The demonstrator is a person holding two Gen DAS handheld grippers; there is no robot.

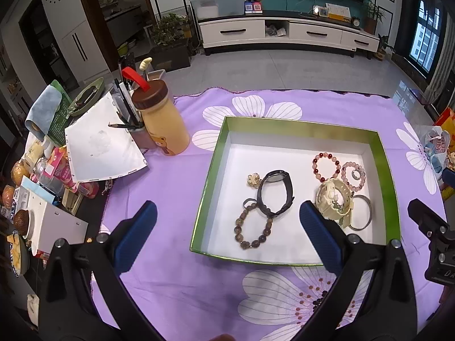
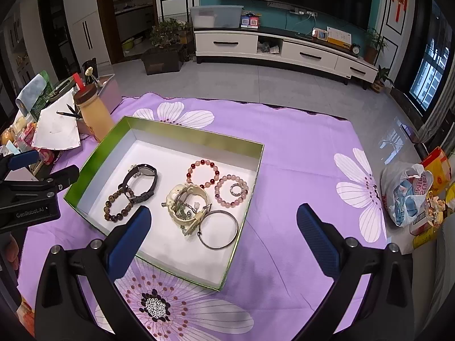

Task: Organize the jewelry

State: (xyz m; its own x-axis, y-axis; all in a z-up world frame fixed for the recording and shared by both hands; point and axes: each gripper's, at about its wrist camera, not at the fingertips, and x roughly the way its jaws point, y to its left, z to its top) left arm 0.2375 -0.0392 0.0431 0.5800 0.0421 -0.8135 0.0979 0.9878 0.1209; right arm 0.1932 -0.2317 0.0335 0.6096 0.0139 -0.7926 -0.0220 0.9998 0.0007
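A green-rimmed white box [image 1: 213, 170] [image 2: 93, 156] lies on the purple flowered cloth. In it lie a black watch [image 1: 277, 191] [image 2: 143, 183], a brown bead bracelet [image 1: 251, 231] [image 2: 118, 206], a cream watch [image 1: 335, 199] [image 2: 187, 201], a silver bangle [image 1: 362, 213] [image 2: 220, 228], a red bead bracelet [image 1: 327, 166] [image 2: 203, 174], a pink bead bracelet [image 1: 354, 176] [image 2: 231, 190] with a small ring inside it, and a gold charm [image 1: 254, 180]. My left gripper [image 1: 227, 213] is open and empty above the box's near left edge. My right gripper [image 2: 223, 216] is open and empty above the box's near right side.
A yellow bottle with a brown lid [image 1: 162, 119] [image 2: 92, 113], a pen cup and white paper [image 1: 102, 142] stand left of the box amid clutter. A plastic bag [image 2: 406, 193] and packages lie at the cloth's right edge. The other gripper shows at each view's side [image 1: 435, 236] [image 2: 31, 193].
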